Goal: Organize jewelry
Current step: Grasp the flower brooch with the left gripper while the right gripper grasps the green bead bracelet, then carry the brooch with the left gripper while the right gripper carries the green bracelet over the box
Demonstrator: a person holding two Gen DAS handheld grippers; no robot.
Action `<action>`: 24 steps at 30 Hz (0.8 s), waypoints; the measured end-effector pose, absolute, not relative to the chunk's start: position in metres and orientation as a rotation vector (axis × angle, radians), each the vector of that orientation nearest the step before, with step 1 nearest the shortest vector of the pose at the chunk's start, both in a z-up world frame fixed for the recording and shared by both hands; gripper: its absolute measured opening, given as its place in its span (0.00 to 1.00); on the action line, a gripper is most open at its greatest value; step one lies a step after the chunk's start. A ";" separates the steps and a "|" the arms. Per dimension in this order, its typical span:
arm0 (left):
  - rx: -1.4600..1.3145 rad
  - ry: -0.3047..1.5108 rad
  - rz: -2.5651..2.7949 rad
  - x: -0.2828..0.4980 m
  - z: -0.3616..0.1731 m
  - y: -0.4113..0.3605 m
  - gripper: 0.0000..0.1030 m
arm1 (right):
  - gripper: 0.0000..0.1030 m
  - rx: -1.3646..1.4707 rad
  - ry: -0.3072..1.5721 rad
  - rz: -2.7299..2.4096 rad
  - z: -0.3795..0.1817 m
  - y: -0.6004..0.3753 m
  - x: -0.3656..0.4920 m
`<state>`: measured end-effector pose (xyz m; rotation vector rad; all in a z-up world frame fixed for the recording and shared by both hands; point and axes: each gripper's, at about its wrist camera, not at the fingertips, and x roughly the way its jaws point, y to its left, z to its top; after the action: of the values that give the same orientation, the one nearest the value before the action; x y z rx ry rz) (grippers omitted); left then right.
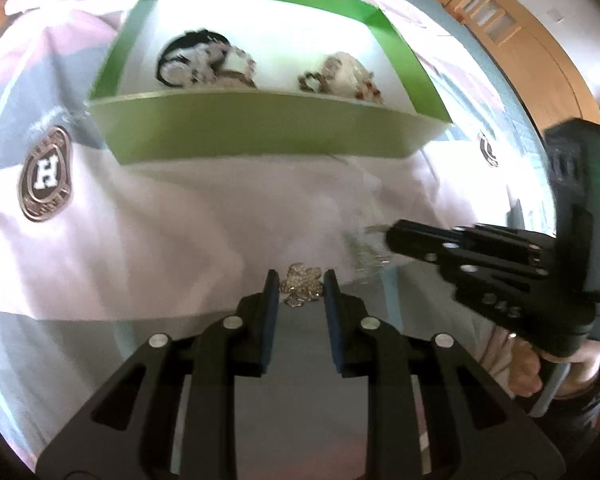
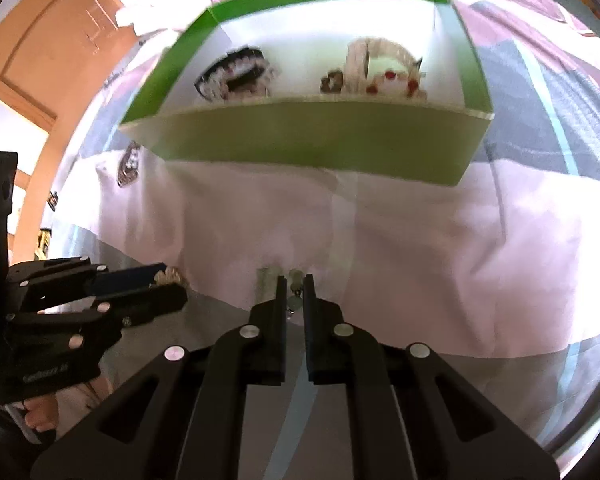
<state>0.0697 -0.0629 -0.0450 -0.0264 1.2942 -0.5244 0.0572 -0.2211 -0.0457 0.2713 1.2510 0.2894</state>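
Observation:
My left gripper [image 1: 300, 276] is shut on a sparkling flower-shaped brooch [image 1: 302, 285], held just above the bedspread. The right wrist view shows that gripper [image 2: 172, 284] at the left with the brooch [image 2: 168, 276] at its tips. My right gripper [image 2: 296, 280] is shut on a small clear packet [image 2: 294, 298] with a tiny silver piece inside. The left wrist view has it [image 1: 388, 236] at the right, the packet [image 1: 362, 250] hanging from its tips. Ahead stands an open green box [image 1: 268, 128] [image 2: 312, 140] holding a black-and-white jewelry pile [image 1: 204, 62] and a pale pile with red beads [image 1: 344, 78].
The box rests on a pink and grey bedspread [image 1: 140, 240] with a round badge print [image 1: 46, 174]. A hand [image 1: 528, 376] grips the right gripper's handle. Wooden cupboards [image 1: 520, 40] stand beyond the bed, and a wooden door [image 2: 40, 60] is at the left.

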 end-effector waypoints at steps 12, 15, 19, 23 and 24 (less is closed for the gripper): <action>0.078 1.082 -0.540 0.067 0.014 -0.065 0.22 | 0.07 0.269 1.078 0.294 0.018 -0.241 0.046; 0.082 1.045 -0.521 0.079 0.029 -0.062 0.22 | 0.07 0.265 1.030 0.286 0.038 -0.246 0.046; 0.063 0.989 -0.516 0.093 0.047 -0.064 0.22 | 0.07 0.258 0.977 0.262 0.053 -0.251 0.055; 0.079 0.924 -0.538 0.111 0.058 -0.069 0.22 | 0.07 0.201 0.878 0.264 0.066 -0.245 0.065; 0.111 0.916 -0.523 0.119 0.058 -0.073 0.22 | 0.07 0.188 0.877 0.250 0.065 -0.244 0.069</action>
<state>0.1194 -0.0734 0.0576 0.1115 0.9160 -0.5226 0.0693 -0.2440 0.0647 0.1876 0.8765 0.2498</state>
